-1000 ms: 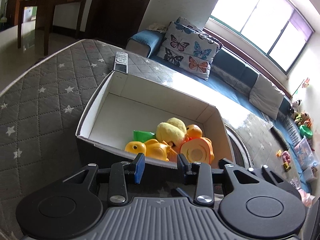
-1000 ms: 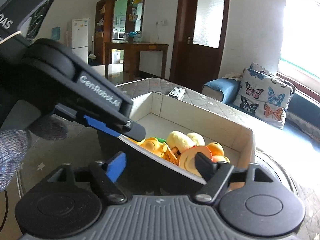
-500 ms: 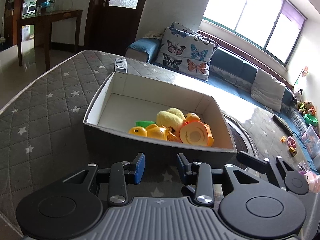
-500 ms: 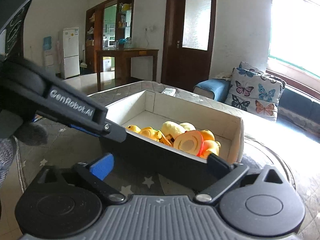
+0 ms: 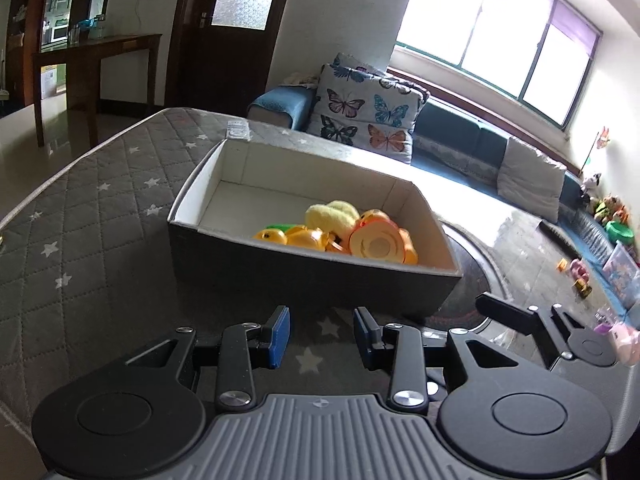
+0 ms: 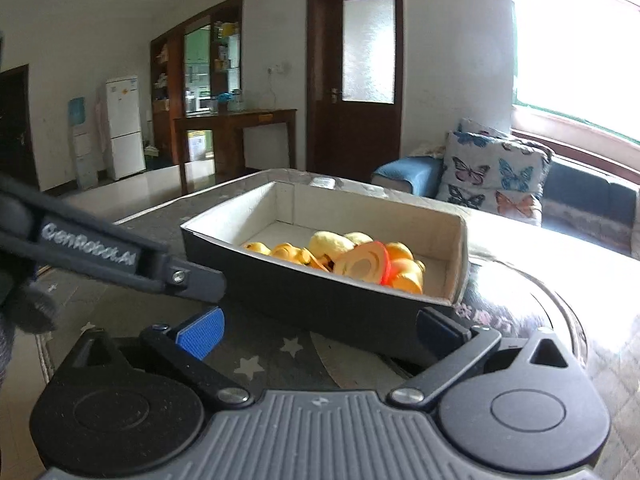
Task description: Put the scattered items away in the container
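Dark open box (image 5: 304,280) with white lining, upright on quilted cover, yellow-orange toys (image 5: 344,232) heaped inside

One cardboard box (image 5: 312,280) stands just ahead of the left gripper's fingertips. Inside it, at the end nearer the right gripper, is a pile of toys. I can count one fluffy yellow plush toy (image 5: 332,216), at least two yellow rubber ducks (image 5: 272,236), one round orange toy (image 5: 378,244) with a pale face, and one small green piece (image 5: 280,226); the exact number of ducks I cannot tell, as they overlap. One remote control (image 5: 237,130) lies beyond the box. Two butterfly cushions (image 5: 360,116) are far ahead, on one sofa (image 5: 460,136).
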`<state>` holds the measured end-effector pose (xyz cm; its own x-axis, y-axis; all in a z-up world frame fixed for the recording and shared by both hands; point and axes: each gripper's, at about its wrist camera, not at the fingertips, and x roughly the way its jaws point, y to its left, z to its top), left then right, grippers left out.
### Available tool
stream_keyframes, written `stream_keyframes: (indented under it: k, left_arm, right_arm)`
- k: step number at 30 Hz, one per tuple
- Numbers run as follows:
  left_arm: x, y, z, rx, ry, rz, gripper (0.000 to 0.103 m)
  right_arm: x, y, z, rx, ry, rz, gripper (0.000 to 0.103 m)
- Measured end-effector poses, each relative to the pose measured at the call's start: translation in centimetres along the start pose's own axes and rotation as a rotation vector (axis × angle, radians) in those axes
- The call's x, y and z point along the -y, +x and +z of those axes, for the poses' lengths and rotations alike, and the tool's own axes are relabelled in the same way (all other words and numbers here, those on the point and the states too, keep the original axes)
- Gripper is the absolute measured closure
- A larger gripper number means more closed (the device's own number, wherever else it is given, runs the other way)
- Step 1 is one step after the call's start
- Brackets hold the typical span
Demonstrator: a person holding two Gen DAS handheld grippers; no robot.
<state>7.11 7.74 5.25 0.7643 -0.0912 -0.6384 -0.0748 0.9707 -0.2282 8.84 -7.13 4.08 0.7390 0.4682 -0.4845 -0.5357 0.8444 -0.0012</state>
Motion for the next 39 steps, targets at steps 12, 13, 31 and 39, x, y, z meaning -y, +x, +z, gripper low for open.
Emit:
stream_keyframes:
  k: [12, 13, 31, 39]
  left_arm:
    - [-0.3, 0.3, -2.6, -0.021, -0.002, 0.053, 0.066]
    - [-0.4, 0.3, -2.7, -0.020, -0.004, 0.055, 0.066]
    - [-1.1, 0.1, -4.0, -0.004, 0.000, 0.090, 0.066]
    - [-0.7, 0.0, -4.5, 0.008, 0.014, 0.101, 0.066]
  right_arm:
    - [-1.1, -0.3, -1.6, -0.031, 0.003, -0.025, 0.000]
    - [-1.2, -0.3, -1.7, -0.033, 0.007, -0.026, 0.000]
    - [-2.2, -0.3, -2.9, -0.072, 0.035, -0.037, 0.000]
    - [-2.4, -0.4, -3.4, -0.078, 0.045, -0.053, 0.000]
